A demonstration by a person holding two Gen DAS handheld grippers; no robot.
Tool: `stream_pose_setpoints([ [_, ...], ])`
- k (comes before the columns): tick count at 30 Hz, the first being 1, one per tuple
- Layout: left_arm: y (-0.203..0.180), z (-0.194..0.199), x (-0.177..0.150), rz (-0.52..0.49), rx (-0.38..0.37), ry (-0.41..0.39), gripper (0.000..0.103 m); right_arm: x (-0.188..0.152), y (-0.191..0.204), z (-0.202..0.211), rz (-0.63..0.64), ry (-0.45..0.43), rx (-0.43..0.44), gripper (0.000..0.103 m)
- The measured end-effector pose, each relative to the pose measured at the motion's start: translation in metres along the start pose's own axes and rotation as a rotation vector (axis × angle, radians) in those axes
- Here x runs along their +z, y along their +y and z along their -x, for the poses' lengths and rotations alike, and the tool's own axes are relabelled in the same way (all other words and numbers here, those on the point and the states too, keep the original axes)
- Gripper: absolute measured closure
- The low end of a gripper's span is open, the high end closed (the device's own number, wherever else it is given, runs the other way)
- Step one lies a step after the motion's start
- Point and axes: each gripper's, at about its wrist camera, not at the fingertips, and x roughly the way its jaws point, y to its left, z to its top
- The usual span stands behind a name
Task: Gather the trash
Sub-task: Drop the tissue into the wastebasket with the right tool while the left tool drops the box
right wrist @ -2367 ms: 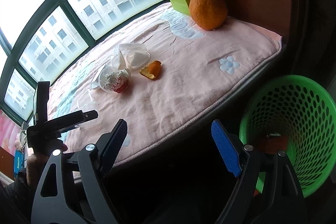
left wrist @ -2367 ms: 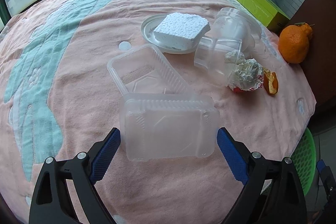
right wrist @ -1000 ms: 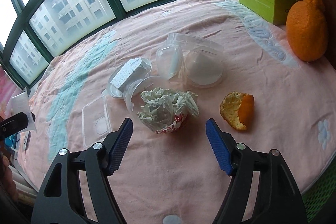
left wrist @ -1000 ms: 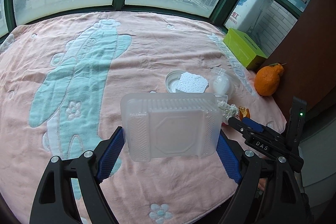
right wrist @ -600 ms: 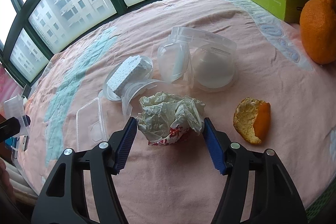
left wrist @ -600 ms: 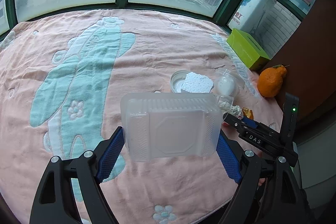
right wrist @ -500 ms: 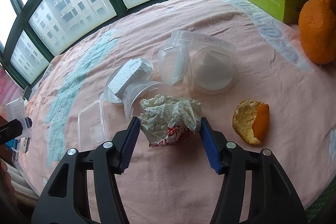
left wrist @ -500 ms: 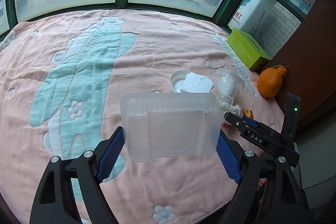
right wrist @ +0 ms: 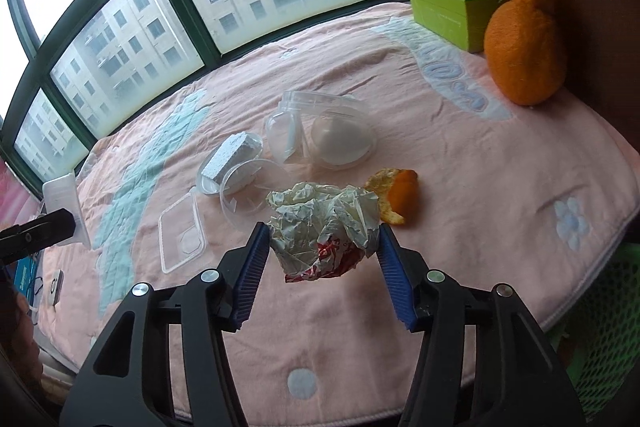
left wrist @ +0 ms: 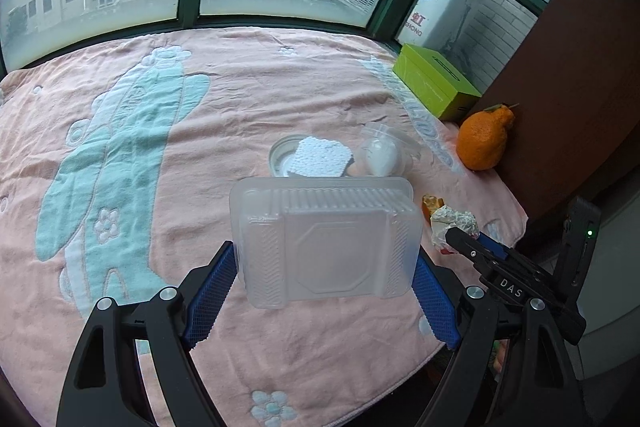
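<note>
Change: the right gripper point(right wrist: 320, 263) has closed in since half a second ago; its blue pads now press both sides of the crumpled paper wrapper point(right wrist: 324, 227)
Left gripper point(left wrist: 320, 291): clamped on the clear plastic container point(left wrist: 326, 241), held up above the pink blanket point(left wrist: 200, 147)
Wrapper position: between the right pads, over the blanket's near part; whether it has lifted off the cloth is unclear
Orange peel point(right wrist: 394, 195): on the blanket just beside the wrapper
Remaining trash: foam block point(right wrist: 232, 159) on a clear lid, clear tubs point(right wrist: 320, 139) behind, flat lid point(right wrist: 182, 231) to the left
Green basket point(right wrist: 600, 339): below the blanket's edge at lower right
Far corner: whole orange point(right wrist: 522, 51) beside the green box point(right wrist: 452, 9)
</note>
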Motion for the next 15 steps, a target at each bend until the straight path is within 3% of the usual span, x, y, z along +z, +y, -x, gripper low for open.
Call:
stream_pose_setpoints([
  [8,-0.062,-0.015,-0.001,-0.100,-0.090,0.040,0.022,-0.028,-0.056,0.062,-0.101,-0.051,-0.118,0.048],
  [15,-0.124,-0.031,-0.010,-0.198,-0.159,0.085,0.022,-0.064,-0.127,0.112,-0.221,-0.061,-0.276,0.046],
])
